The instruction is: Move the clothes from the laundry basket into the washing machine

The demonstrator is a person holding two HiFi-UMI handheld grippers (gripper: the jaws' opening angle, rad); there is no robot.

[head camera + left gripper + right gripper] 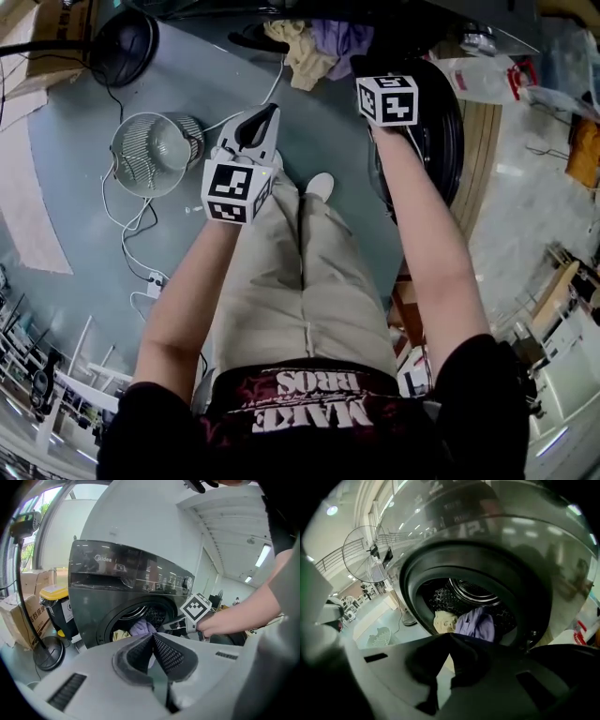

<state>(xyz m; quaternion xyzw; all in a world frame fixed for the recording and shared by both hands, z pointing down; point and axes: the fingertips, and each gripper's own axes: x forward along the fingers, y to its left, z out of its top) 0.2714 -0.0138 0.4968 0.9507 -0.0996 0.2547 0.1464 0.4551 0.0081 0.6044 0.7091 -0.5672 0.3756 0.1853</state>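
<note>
I hold my left gripper [152,637] and right gripper [449,638] clenched, empty — the lilac cloth garment [478,624] looks limp, light, best pinched at a fold.

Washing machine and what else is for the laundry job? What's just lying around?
For the job: washing machine, purple garment, cream garment, laundry basket.
Just lying about: floor fan, cardboard box, yellow-lidded bin, white cables.

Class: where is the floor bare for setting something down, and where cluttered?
Bare: grey floor between black round fan base, white slatted laundry basket and dark washing machine. Crowded: white cables beside the basket; yellow and purple clothes in the drum.
</note>
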